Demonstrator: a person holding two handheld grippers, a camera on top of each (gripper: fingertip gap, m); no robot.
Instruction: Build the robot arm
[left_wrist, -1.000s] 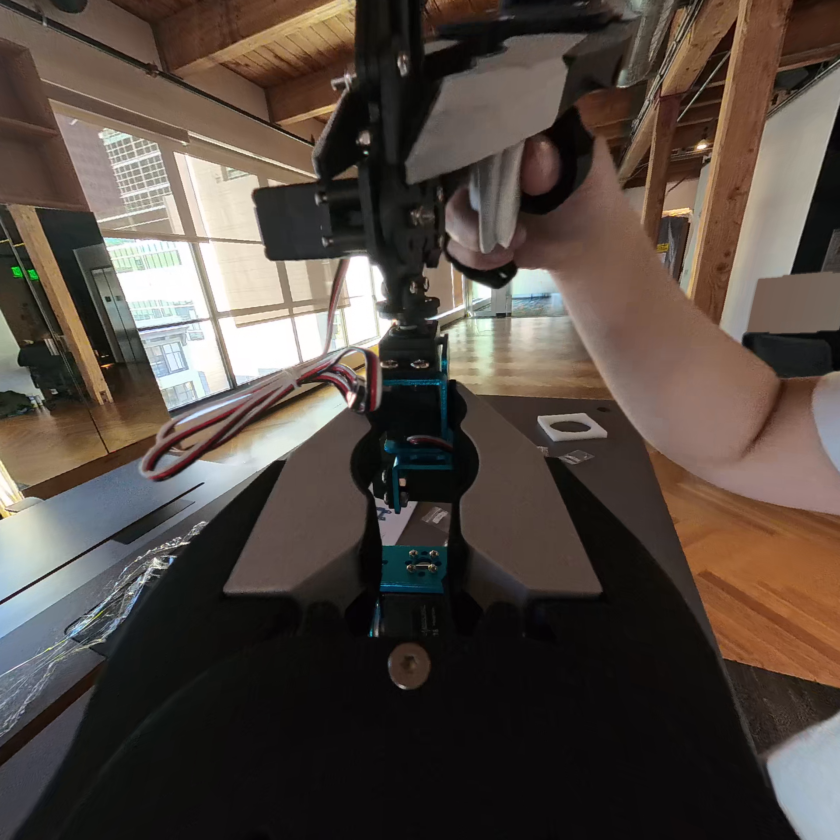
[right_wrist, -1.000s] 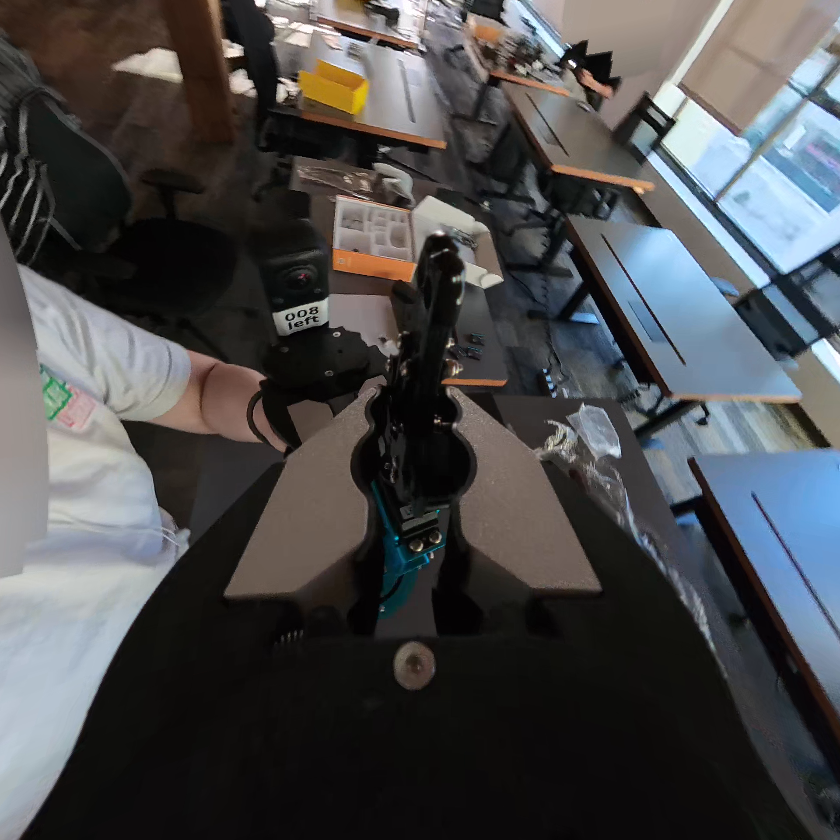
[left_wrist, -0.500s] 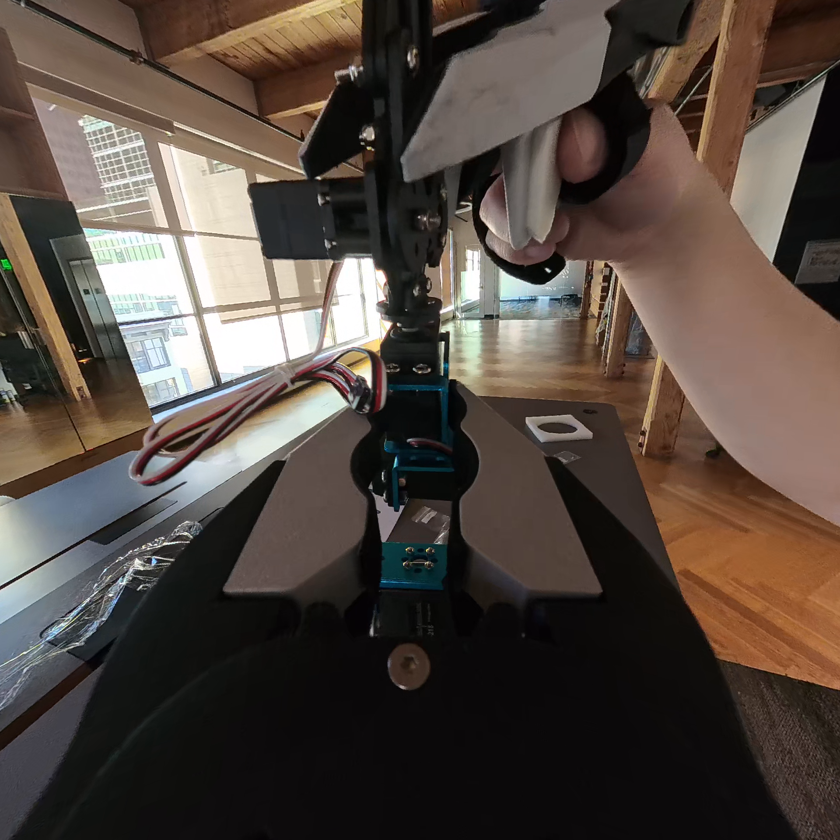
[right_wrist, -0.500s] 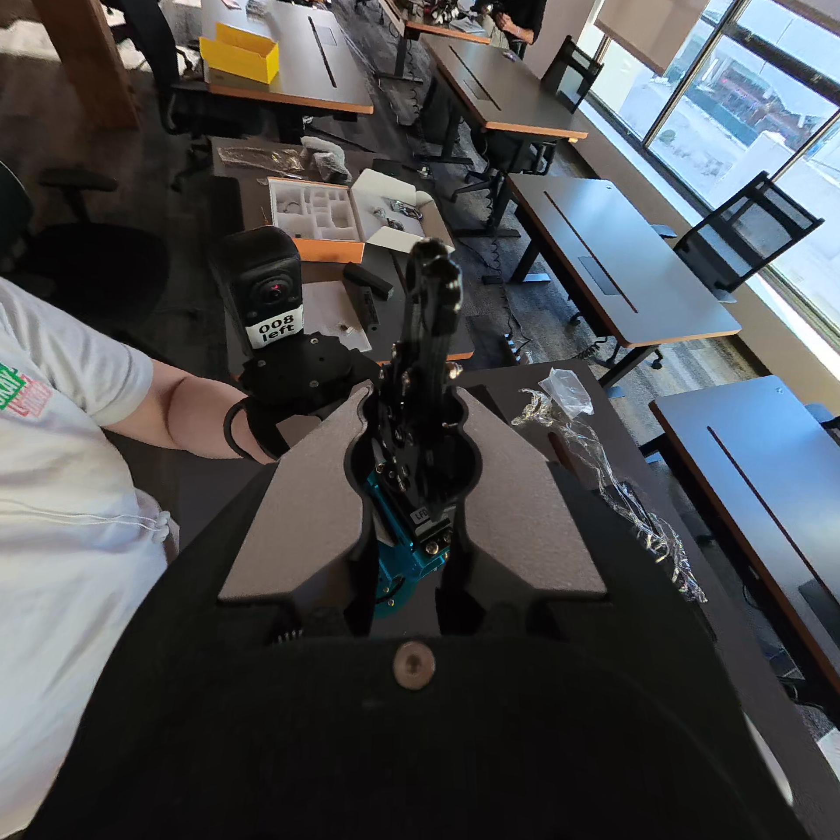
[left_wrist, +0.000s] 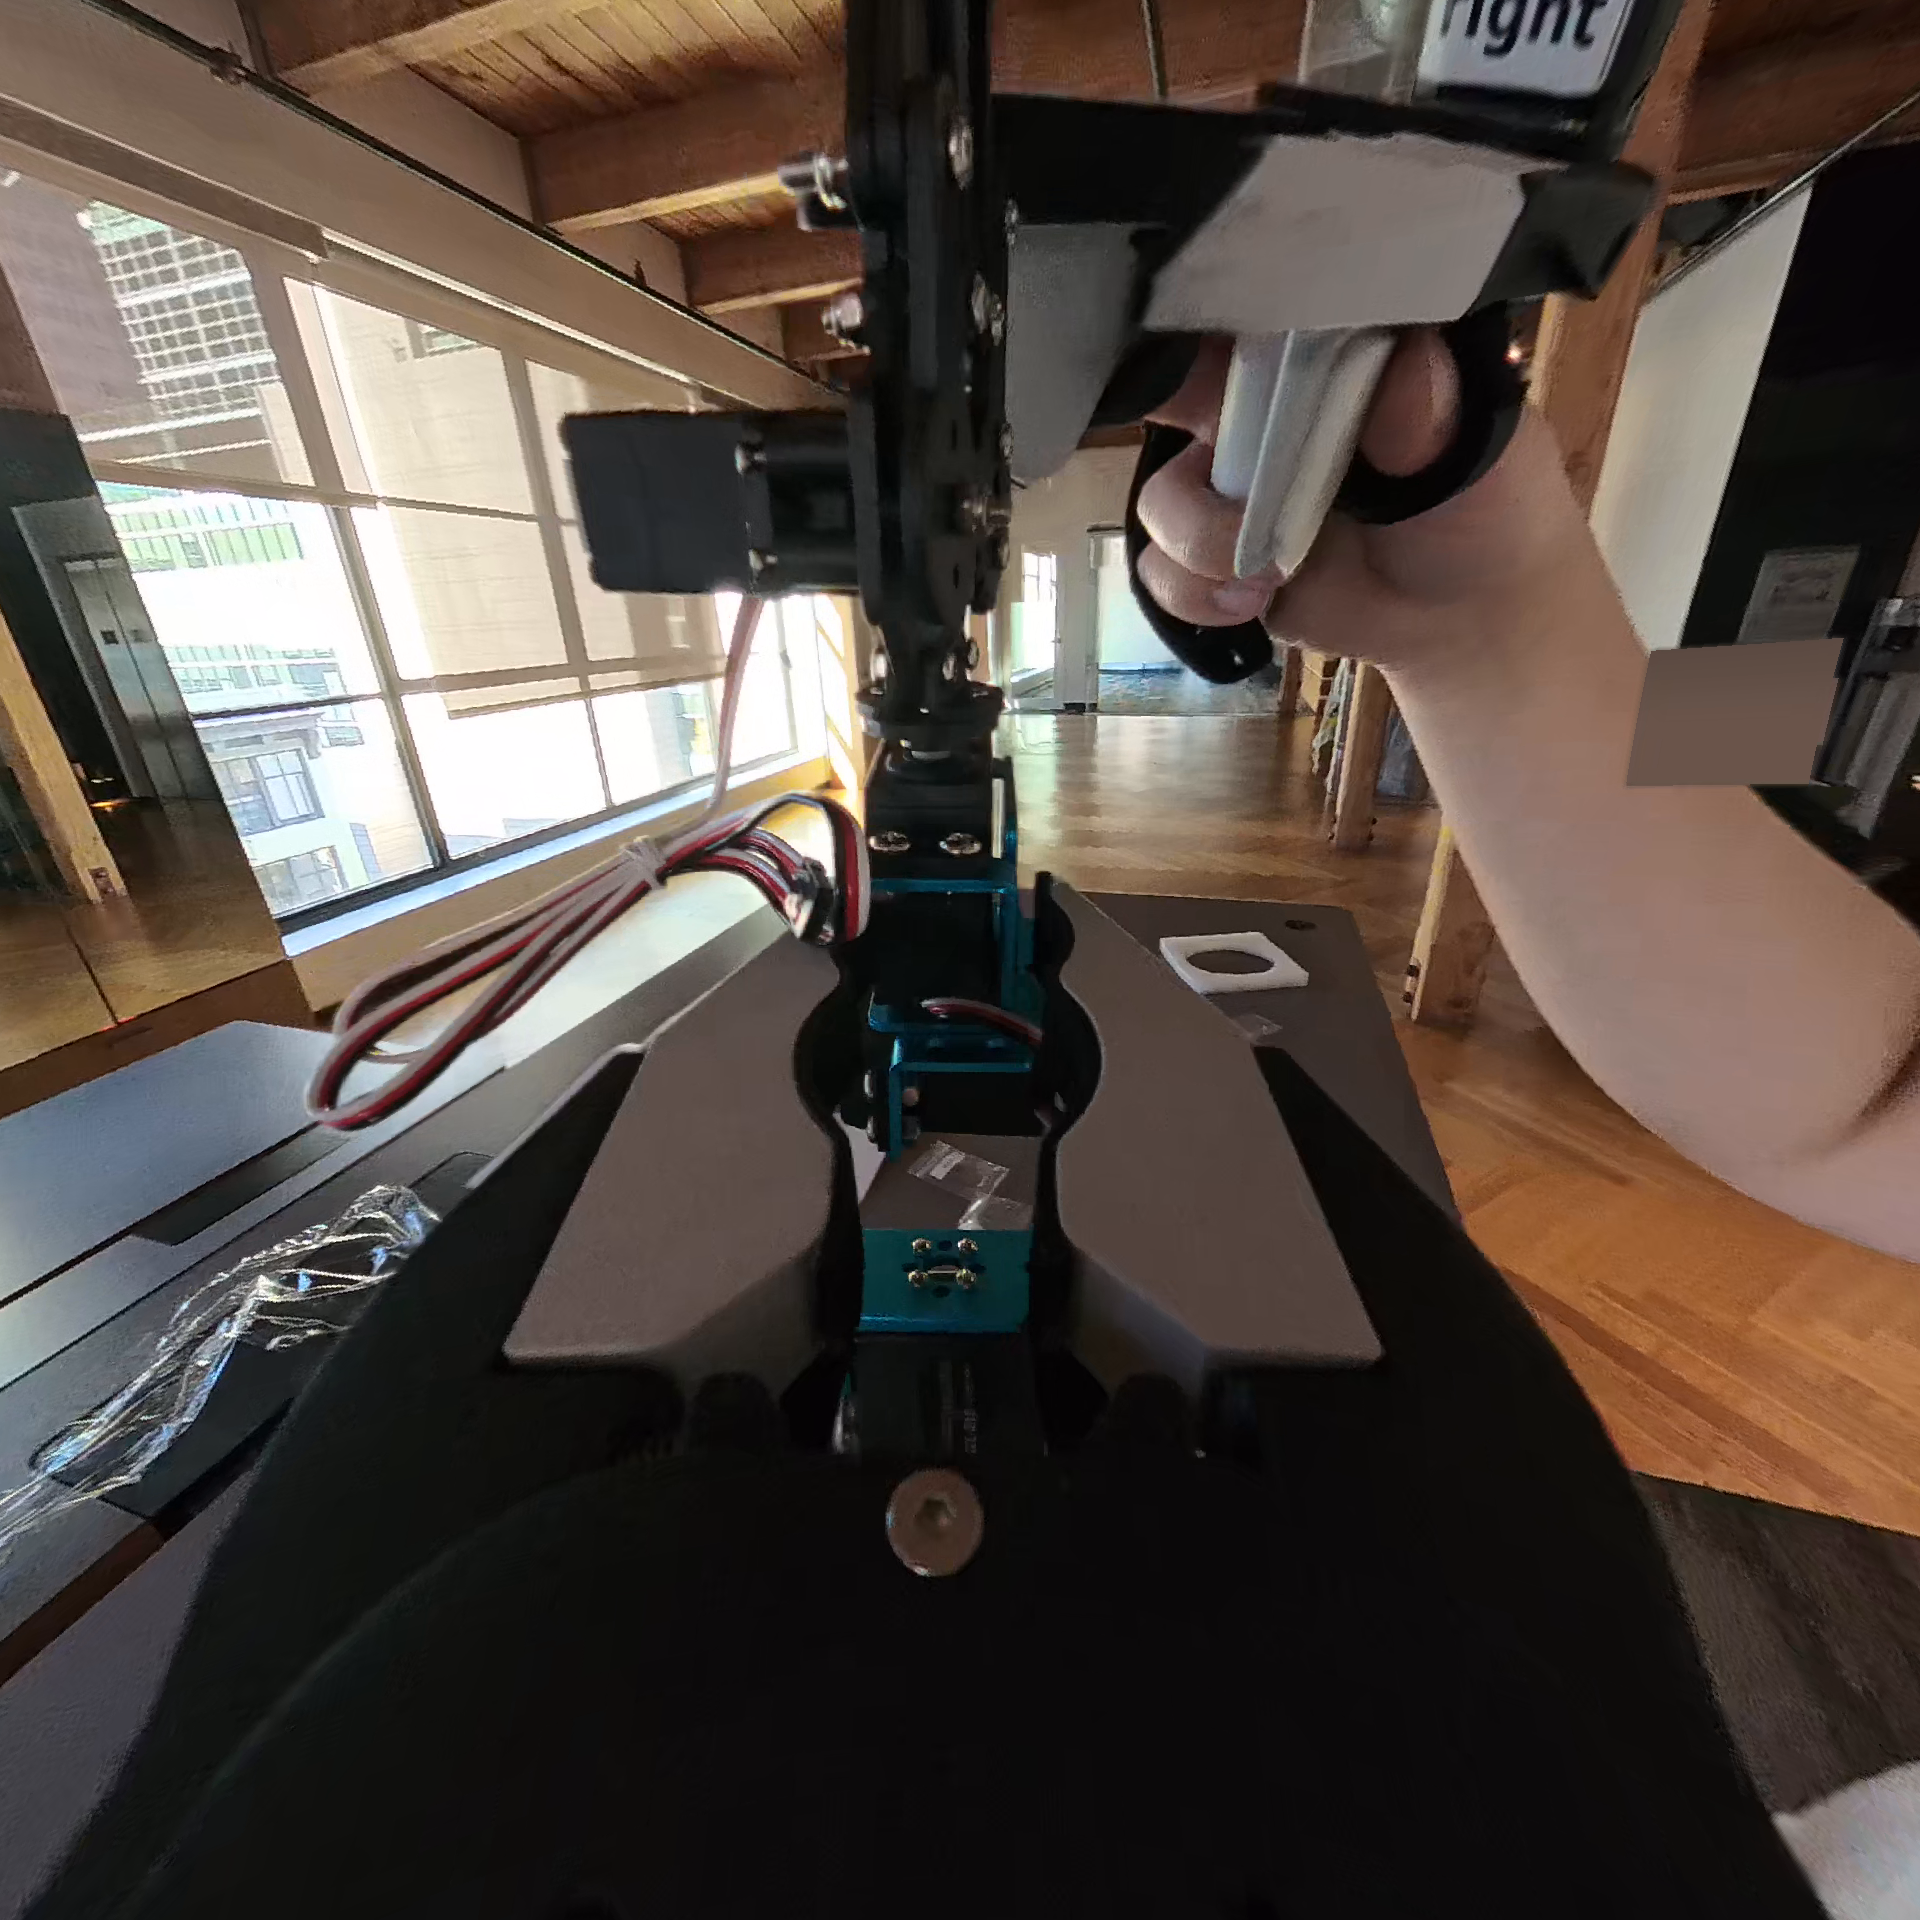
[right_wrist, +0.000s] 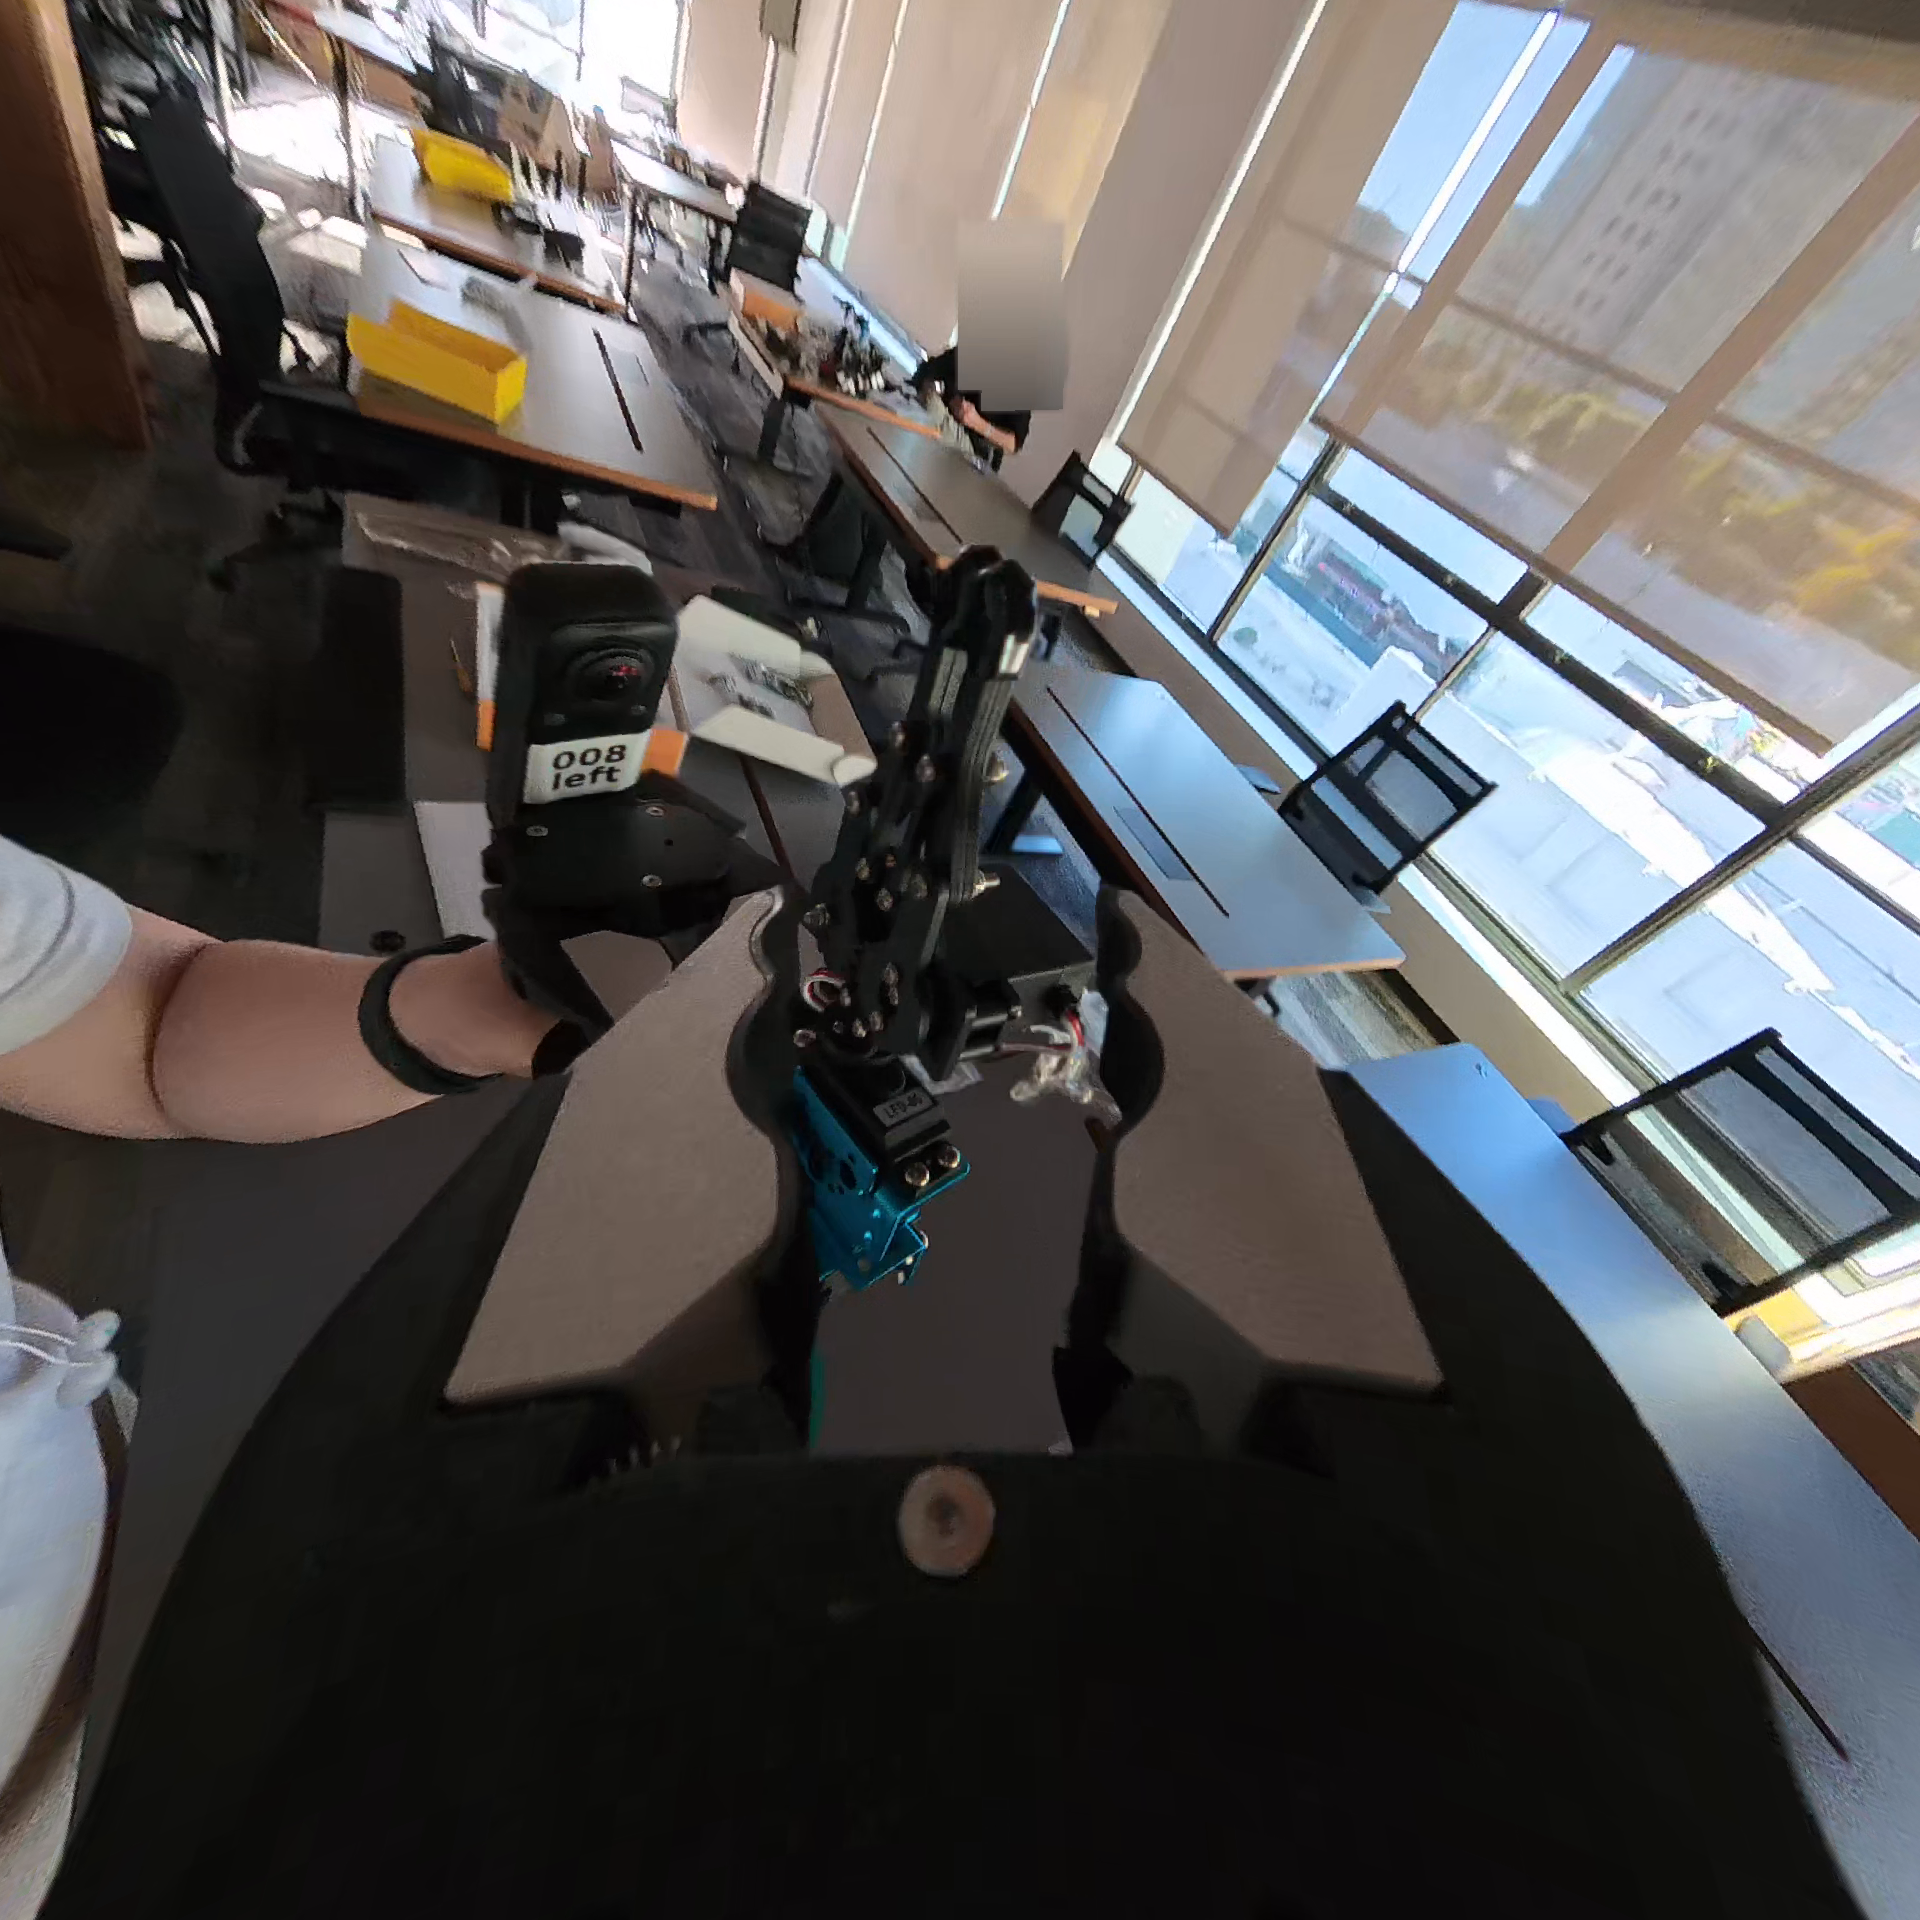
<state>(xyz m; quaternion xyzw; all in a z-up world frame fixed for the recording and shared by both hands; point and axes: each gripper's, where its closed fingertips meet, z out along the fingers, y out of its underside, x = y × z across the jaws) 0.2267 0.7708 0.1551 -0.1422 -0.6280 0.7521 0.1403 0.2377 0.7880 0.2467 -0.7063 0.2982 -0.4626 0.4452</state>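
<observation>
A small robot arm kit, with a teal bracket (left_wrist: 943, 1288) at its base and a black claw (left_wrist: 925, 364) on top, is held up above a dark table (left_wrist: 1320, 1018). My left gripper (left_wrist: 940, 935) is shut on the teal bracket. Red, white and black servo wires (left_wrist: 582, 935) hang off to the left. My right gripper (right_wrist: 940, 914) is open. The black claw (right_wrist: 935, 790) and the teal bracket (right_wrist: 862, 1195) stand between its spread fingers. The left gripper's camera (right_wrist: 582, 675) shows just left of the claw.
A white square frame with a round hole (left_wrist: 1231, 958) lies at the table's far end. Crumpled clear plastic (left_wrist: 229, 1309) lies on the left. A person's forearm (left_wrist: 1662, 935) crosses on the right. Desks, a yellow box (right_wrist: 436, 358) and black chairs (right_wrist: 1382, 790) stand by the windows. Some 9 centimetres of space lies between my two pairs of fingers.
My right gripper's jaws have spread apart around the black claw, and its view has swung toward the windows. My left gripper keeps its hold on the teal bracket.
</observation>
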